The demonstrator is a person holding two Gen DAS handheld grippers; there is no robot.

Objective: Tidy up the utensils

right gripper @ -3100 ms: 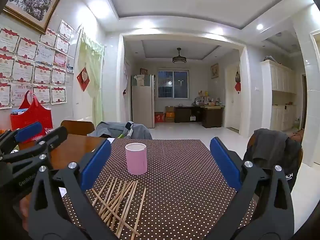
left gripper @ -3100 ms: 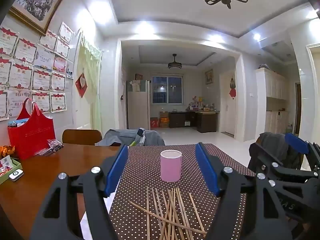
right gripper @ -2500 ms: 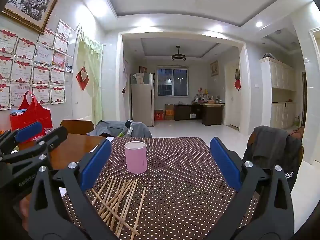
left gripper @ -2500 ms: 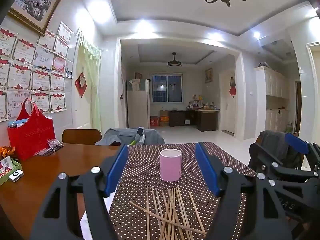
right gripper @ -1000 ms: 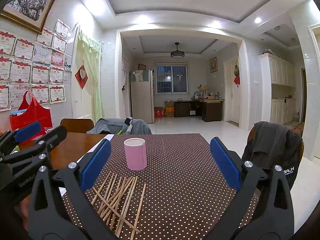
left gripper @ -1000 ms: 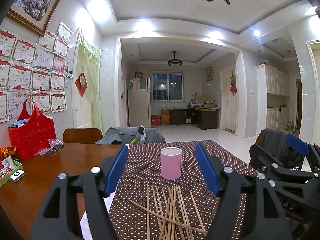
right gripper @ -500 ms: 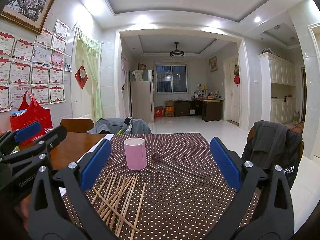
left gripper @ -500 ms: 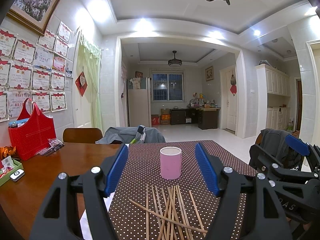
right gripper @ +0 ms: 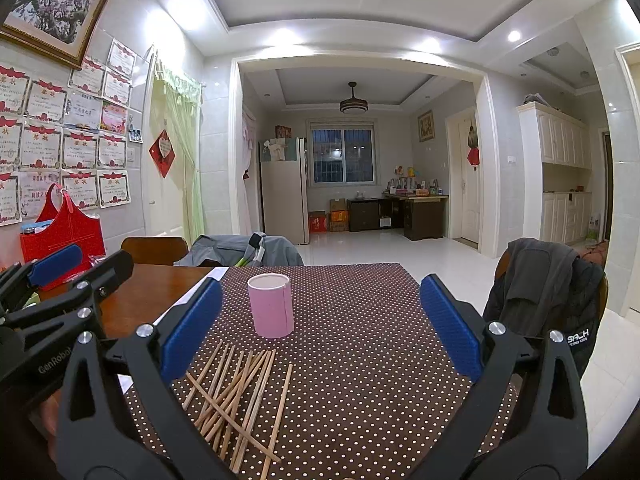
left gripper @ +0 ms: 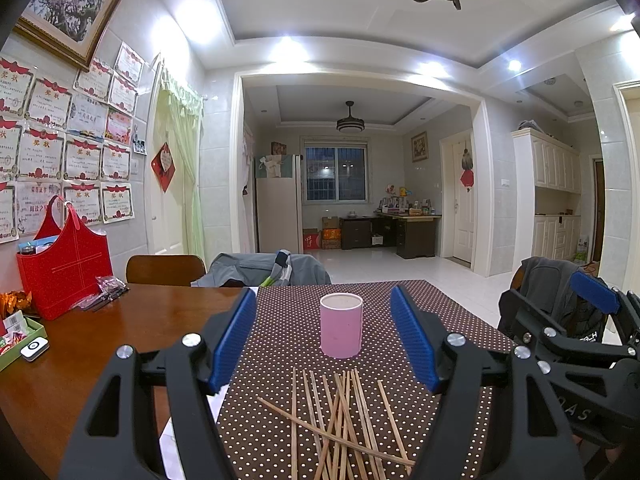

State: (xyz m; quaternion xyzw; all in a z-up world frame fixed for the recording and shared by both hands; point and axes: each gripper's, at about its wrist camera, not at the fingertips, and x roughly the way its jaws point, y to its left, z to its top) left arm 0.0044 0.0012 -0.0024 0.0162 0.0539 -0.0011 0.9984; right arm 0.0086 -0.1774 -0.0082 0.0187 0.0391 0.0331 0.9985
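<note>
Shifted slightly nearer: pink cup (left gripper: 341, 326), at 12 o'clock from loose chopsticks (left gripper: 340, 420). Left gripper (left gripper: 323, 340) and right gripper (right gripper: 316, 330) jaws spread, empty, above tabletop (left gripper: 80, 360).

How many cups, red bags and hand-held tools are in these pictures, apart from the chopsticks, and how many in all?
Cups: 1, the pink cup
Red bags: 1, the red bag
Tools: 2, the left tool and the right tool, both open
Total: 4
</note>
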